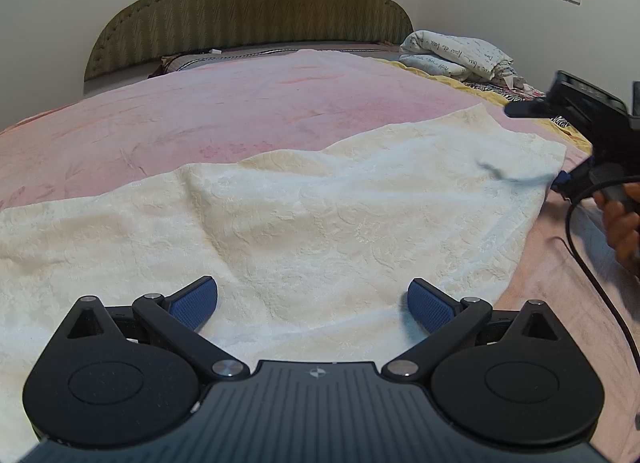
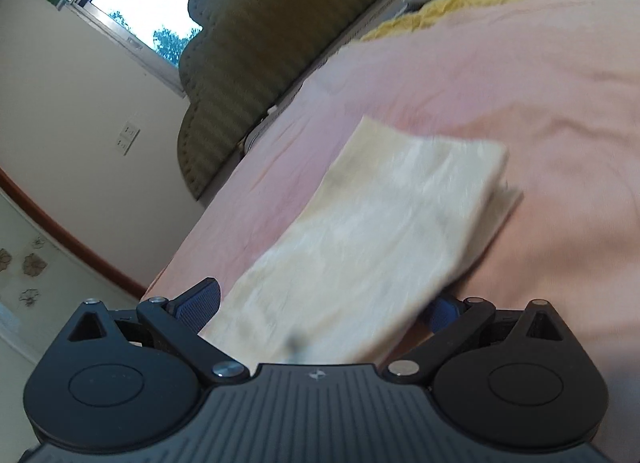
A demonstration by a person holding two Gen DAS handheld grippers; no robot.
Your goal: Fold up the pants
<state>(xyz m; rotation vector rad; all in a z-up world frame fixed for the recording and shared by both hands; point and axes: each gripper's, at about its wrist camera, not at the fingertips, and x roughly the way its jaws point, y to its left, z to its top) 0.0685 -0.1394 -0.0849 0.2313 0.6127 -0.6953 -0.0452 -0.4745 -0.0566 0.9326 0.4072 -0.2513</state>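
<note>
1. The cream pants (image 1: 320, 199) are lying on the pink bed cover (image 1: 200, 111), below the green headboard (image 1: 248, 11), doubled into one long band; I judge the lengthwise fold done and the crosswise folds not yet made.
2. The left gripper (image 1: 313, 301) is hovering low over the near part of the pants, its jaws spread wide and holding nothing, cloth lying between and under them.
3. The right gripper (image 2: 320, 311) is sitting at the pants' end farthest from the left gripper, jaws wide apart; the cloth is passing between them and covering the right pad, so nothing is pinched.
4. A folded quilt (image 1: 456, 55) is resting beside the headboard, well apart from the pants.
</note>
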